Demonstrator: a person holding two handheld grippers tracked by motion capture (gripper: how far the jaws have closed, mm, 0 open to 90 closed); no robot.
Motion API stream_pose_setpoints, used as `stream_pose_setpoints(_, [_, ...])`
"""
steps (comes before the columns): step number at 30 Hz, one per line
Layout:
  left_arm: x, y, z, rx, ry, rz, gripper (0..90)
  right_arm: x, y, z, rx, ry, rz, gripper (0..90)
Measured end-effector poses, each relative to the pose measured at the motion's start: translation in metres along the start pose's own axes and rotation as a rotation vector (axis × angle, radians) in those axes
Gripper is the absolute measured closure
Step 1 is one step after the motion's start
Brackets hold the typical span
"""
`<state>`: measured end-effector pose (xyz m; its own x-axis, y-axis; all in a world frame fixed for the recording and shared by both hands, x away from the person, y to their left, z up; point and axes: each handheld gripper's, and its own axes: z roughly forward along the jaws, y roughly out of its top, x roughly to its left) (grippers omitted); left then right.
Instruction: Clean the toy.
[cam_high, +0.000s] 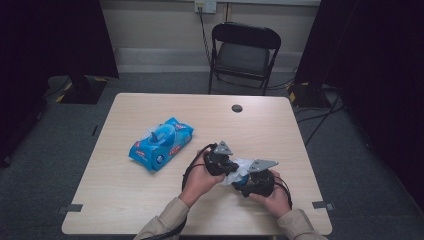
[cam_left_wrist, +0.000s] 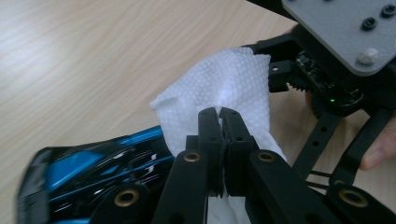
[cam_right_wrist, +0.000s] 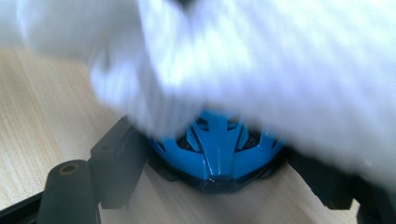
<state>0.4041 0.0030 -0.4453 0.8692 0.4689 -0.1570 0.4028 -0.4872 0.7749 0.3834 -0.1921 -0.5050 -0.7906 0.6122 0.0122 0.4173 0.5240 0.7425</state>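
Left gripper (cam_high: 231, 167): held in the person's left hand (cam_high: 200, 179) near the front middle of the table (cam_high: 120, 200). Forearm enters from the bottom edge, angled up and to the right. In the left gripper view the jaws are pressed together on a white wipe (cam_left_wrist: 224, 88), pinching a fold of it at the tips; the sheet fans out above and to both sides of the jaws.

Right gripper (cam_high: 244, 181): held in the right hand (cam_high: 274, 197), just beside the left gripper, grey plates almost meeting. Forearm comes in from the lower right, angled up and to the left. In the right gripper view its jaws stand either side of a small blue toy car (cam_right_wrist: 217, 151), close against its flanks; whether they actually press on it cannot be told, the wipe (cam_right_wrist: 261, 65) blurs across the upper frame.

Toy car: blue with black trim, sits low between the two grippers, above the table near its front edge. In the right gripper view its pointed end faces the camera, long axis running away along the jaws. In the left gripper view the car (cam_left_wrist: 93, 172) lies lower left, under the wipe's edge.

Blue wipes pack (cam_high: 161, 143): flat on the table, left of the hands and well apart, long axis diagonal, lid raised.
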Motion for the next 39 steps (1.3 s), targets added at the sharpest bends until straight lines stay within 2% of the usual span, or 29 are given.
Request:
stream_pose_setpoints(5, [-0.008, 0.002, 0.01, 0.013, -0.021, 0.012, 88.3, 0.0, 0.0, 0.0, 0.0, 0.0, 0.0, 22.9])
stream_pose_setpoints(15, [-0.012, -0.003, 0.027, 0.052, -0.043, 0.016, 88.3, 0.0, 0.0, 0.0, 0.0, -0.001, -0.001, 22.8])
stream_pose_setpoints(21, [-0.013, -0.01, 0.04, 0.111, -0.044, 0.032, 88.2, 0.0, 0.0, 0.0, 0.0, -0.001, 0.0, 22.9])
stream_pose_setpoints(23, [-0.012, -0.012, 0.04, 0.103, -0.049, 0.022, 88.2, 0.0, 0.0, 0.0, 0.0, -0.001, 0.0, 22.8])
stream_pose_setpoints(29, [-0.012, -0.011, 0.039, 0.111, -0.044, 0.044, 88.3, 0.0, 0.0, 0.0, 0.0, 0.0, 0.0, 22.9])
stream_pose_setpoints(39, [-0.003, -0.013, 0.03, 0.097, -0.003, 0.027, 88.3, 0.0, 0.0, 0.0, 0.0, 0.0, 0.0, 22.9])
